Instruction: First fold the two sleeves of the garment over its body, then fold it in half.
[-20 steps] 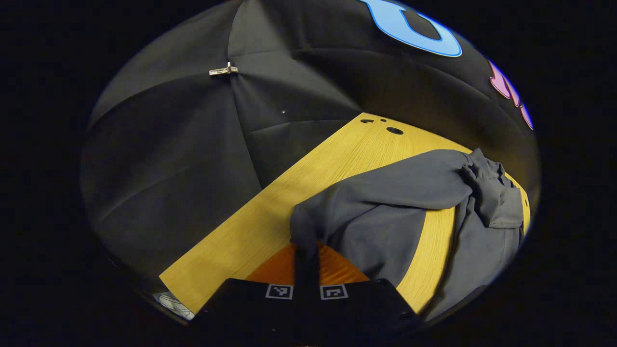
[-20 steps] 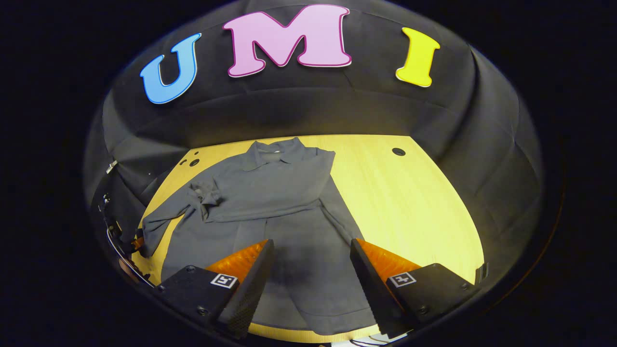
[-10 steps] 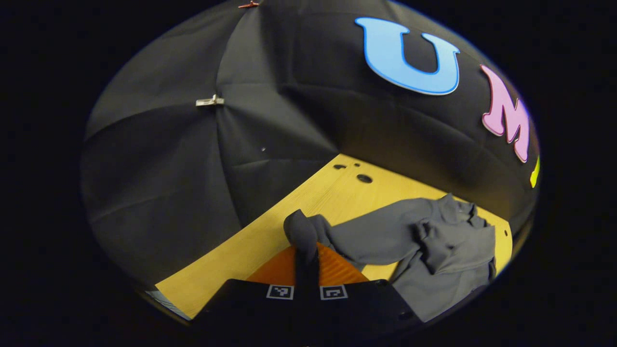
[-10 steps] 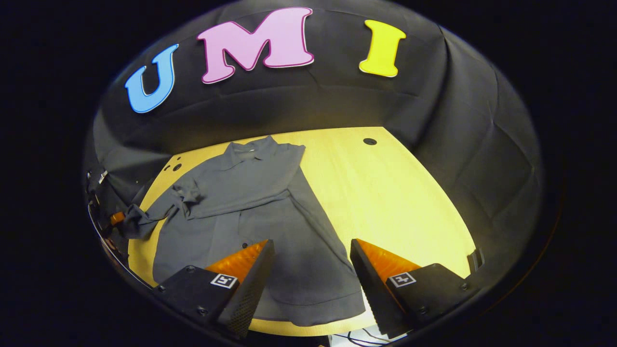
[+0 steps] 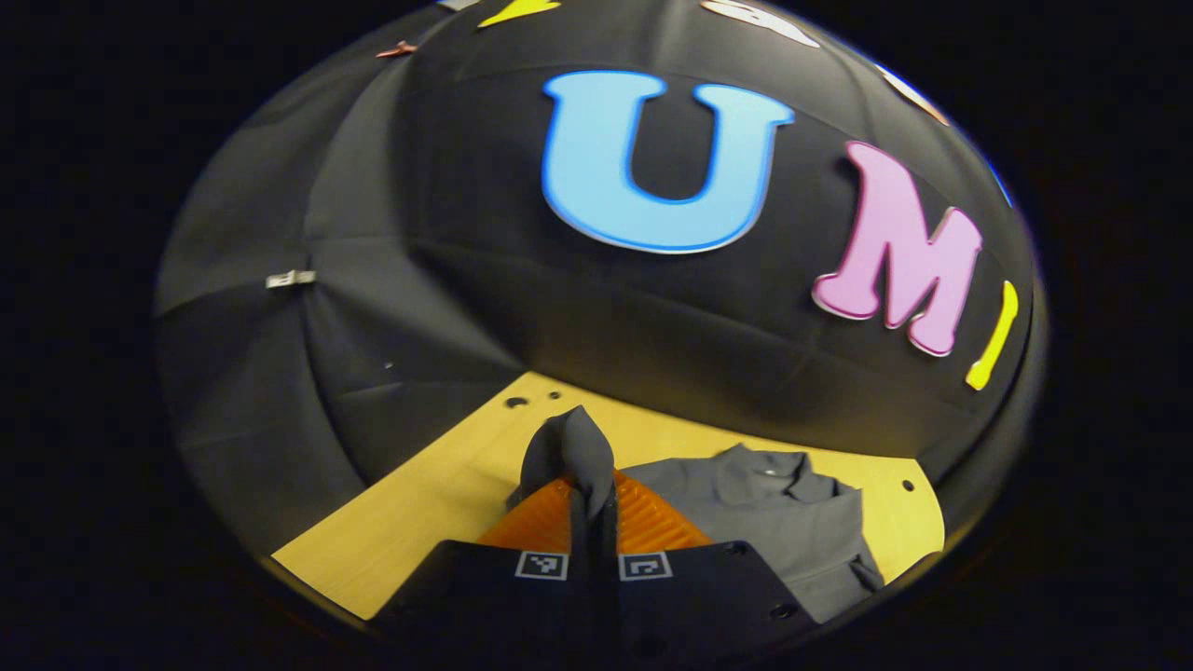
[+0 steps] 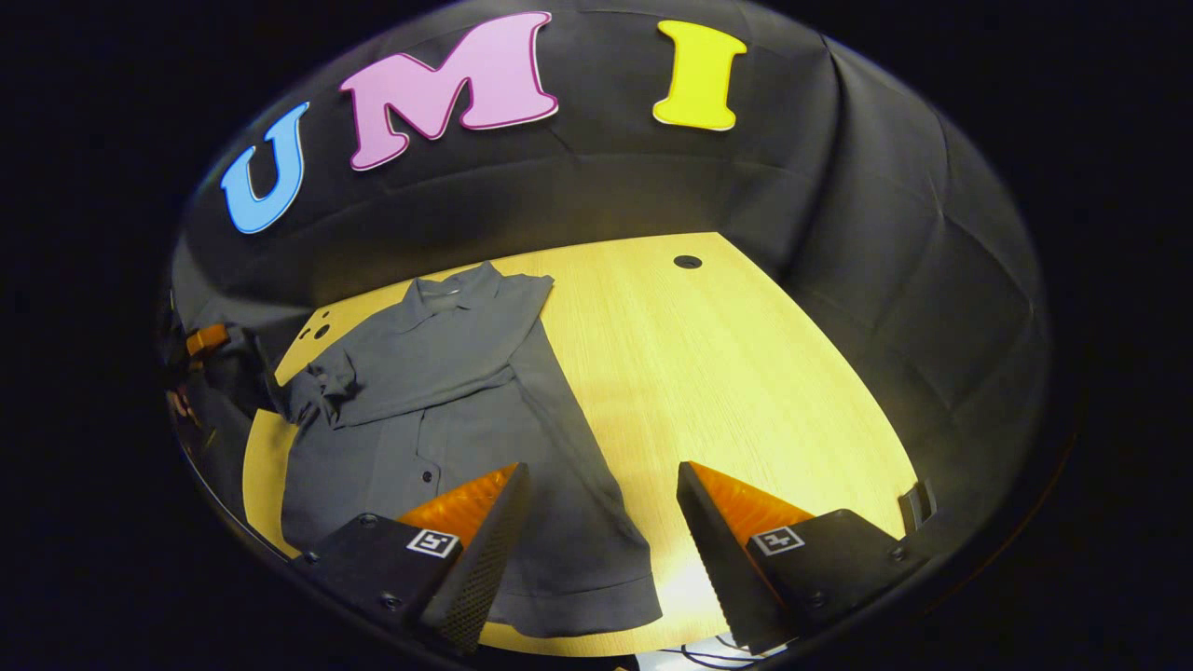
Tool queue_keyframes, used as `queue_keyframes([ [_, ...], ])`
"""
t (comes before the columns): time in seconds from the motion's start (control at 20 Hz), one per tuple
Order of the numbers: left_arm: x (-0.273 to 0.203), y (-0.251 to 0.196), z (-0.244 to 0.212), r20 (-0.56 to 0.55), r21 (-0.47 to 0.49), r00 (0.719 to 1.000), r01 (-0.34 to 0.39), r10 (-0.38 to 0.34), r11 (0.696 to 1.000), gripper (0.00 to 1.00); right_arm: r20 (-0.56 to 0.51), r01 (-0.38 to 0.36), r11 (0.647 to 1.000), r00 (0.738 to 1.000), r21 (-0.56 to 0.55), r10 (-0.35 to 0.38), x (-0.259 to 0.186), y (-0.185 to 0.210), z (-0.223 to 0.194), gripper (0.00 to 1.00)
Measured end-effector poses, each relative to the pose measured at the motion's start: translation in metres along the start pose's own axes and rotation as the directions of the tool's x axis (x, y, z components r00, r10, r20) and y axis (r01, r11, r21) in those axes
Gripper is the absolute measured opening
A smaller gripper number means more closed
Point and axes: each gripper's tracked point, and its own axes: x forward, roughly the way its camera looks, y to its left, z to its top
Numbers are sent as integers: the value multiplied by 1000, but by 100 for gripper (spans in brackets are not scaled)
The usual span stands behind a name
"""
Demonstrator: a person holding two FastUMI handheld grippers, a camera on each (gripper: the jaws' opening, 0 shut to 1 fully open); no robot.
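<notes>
A grey collared garment (image 6: pixel 438 391) lies spread on the wooden surface (image 6: pixel 746 373), toward its left side in the right gripper view, collar at the far edge and hem at the near edge. One sleeve (image 6: pixel 410 391) is folded across the chest, its cuff bunched near the left edge of the surface. The other sleeve (image 5: pixel 569 452) is lifted off the surface, its end pinched between the closed fingers of the left tongs (image 5: pixel 593 522), with a fold of cloth standing up above the fingertips.

The left gripper view shows that pinch close up, with the collar and upper body of the garment beyond it on the surface, and small holes (image 5: pixel 531 399) near the far left corner. The right gripper view takes in the whole garment, including the buttoned front and hem, a round hole (image 6: pixel 687 262) near the far right corner, and the left tongs (image 6: pixel 207 339) off the left edge of the surface. The right tongs (image 6: pixel 601 522) hang wide open above the near edge, holding nothing.
</notes>
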Motion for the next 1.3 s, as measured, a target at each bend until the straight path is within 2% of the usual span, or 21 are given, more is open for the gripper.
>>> queue_keyframes([
  [0.25, 20, -139, -8, -25, 3, 976, 217, -217, 976, 5, -48, -38, 998, 998, 59, 40, 16, -12, -12, 98],
  [0.55, 28, -276, -58, -134, 45, 904, 414, -405, 909, 5, -73, -59, 993, 995, 99, 66, 33, -26, -11, 99],
  [0.8, 36, -345, -113, -269, 60, 840, 503, -471, 862, 6, -99, -80, 991, 991, 111, 91, 40, -32, -18, 99],
  [1.0, 53, -357, -152, -365, 83, 822, 496, -437, 864, 7, -119, -106, 989, 986, 100, 117, 43, -28, -23, 99],
  [1.1, 56, -356, -173, -413, 92, 811, 489, -414, 867, 14, -132, -117, 988, 983, 97, 129, 43, -26, -27, 99],
  [1.3, 52, -340, -177, -421, 57, 813, 465, -401, 883, 55, -153, -133, 987, 977, 93, 146, 43, -14, -34, 99],
])
